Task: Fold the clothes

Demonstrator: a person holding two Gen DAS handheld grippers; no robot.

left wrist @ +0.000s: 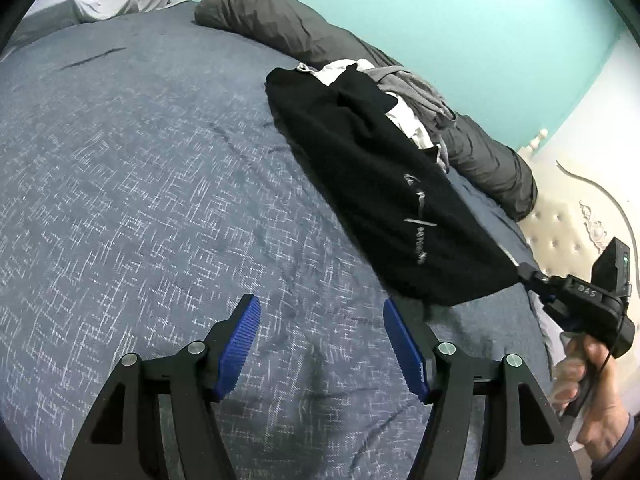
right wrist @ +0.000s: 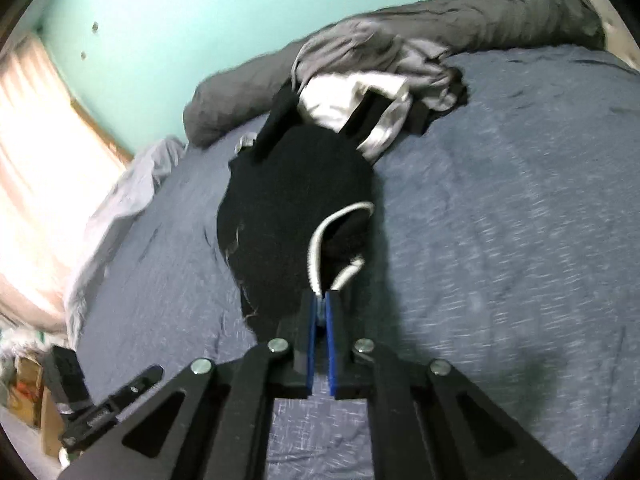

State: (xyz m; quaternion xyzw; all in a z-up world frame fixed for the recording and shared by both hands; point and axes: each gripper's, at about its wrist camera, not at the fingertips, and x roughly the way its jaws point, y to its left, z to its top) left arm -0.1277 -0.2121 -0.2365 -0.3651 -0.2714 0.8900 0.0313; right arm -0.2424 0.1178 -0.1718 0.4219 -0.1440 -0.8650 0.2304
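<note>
None of the folding looks done: right tool [right wrist: 320,300] pinches the black garment [left wrist: 372,184] by its white-trimmed edge, stretched across the bed [left wrist: 140,168] from the pile [right wrist: 384,84], left tool [left wrist: 320,320] open, empty.

Both cameras sit on the tongs, looking forward and down over the bed [left wrist: 140,180], close above it. Both views share the black garment [left wrist: 380,200] and the grey bolster [right wrist: 500,16] by the teal wall.
</note>
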